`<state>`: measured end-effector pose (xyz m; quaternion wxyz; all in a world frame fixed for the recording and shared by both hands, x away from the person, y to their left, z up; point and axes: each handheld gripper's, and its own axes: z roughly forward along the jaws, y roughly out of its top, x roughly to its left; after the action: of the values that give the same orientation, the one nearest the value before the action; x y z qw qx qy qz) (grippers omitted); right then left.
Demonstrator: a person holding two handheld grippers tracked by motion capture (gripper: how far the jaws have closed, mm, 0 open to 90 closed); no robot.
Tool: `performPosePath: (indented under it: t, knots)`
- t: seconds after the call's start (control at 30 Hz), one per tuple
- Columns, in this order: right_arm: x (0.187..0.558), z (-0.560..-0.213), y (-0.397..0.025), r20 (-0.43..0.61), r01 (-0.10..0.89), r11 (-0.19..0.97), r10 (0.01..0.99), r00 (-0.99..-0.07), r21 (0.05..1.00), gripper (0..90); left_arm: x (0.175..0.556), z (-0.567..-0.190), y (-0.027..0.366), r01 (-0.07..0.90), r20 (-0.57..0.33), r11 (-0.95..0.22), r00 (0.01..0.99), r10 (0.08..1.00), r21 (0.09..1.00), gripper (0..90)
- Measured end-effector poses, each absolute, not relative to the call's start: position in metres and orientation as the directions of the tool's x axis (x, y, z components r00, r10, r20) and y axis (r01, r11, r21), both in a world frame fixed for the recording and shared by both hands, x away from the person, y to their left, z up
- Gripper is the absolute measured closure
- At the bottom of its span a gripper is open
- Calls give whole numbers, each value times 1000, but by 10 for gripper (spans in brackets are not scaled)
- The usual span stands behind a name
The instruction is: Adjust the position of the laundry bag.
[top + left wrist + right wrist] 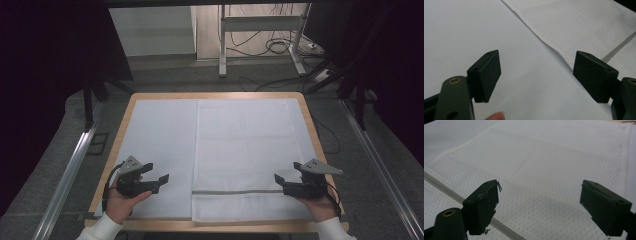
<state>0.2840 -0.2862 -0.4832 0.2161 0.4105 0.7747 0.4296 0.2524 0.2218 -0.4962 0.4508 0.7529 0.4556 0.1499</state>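
Currently both tools idle at the near edge of the bench [306, 107], nothing grasped.

Mesh laundry bag [247, 150]: white, flat, spread over the right half of the bench, long axis running 6 to 12 o'clock. Grey zipper line [235, 192] crosses it near the 6 o'clock end. It lies on a plain white sheet [160, 150] that covers the bench top.

Left hand-held gripper [161, 181]: released, jaws wide apart, over the bare sheet at about 7 o'clock, just beside the bag's left edge, not touching it.

Right hand-held gripper [278, 181]: also released, jaws spread, at about 5 o'clock over the bag's right margin, close to the zipper.

Judgement: the pair flank the bag's near end symmetrically, each pointing inward, which reads as a setup for pinching opposite sides or corners, likely for a fold or lift.

View differences: high view gives the layout, both hands and white sleeves. Left gripper view shows the bag's hemmed edge [554, 47] running diagonally between its pads, plus a fingertip at the bottom. Right gripper view resolves the honeycomb weave [544, 170] and frayed threads on a pad [482, 206], which are unreadable from above.
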Motion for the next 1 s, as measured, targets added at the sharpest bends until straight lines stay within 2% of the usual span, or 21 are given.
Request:
performPosePath:
  t: [0.27, 0.5, 0.9, 1.0]
  knots:
    - [287, -483, -287, 15, 449, 292, 825, -565, 845, 155, 249, -492, 215, 562, -163, -195, 524, 836, 804, 239]
    - [281, -482, -292, -5, 449, 294, 841, -541, 844, 156, 250, -487, 205, 607, -217, -167, 507, 835, 777, 245]
    - [283, -479, -301, -9, 453, 274, 863, -506, 848, 158, 256, -494, 164, 648, -226, -247, 556, 800, 721, 272]
    - [282, -478, -302, -14, 448, 277, 863, -505, 850, 159, 261, -500, 148, 675, -277, -247, 569, 775, 696, 292]
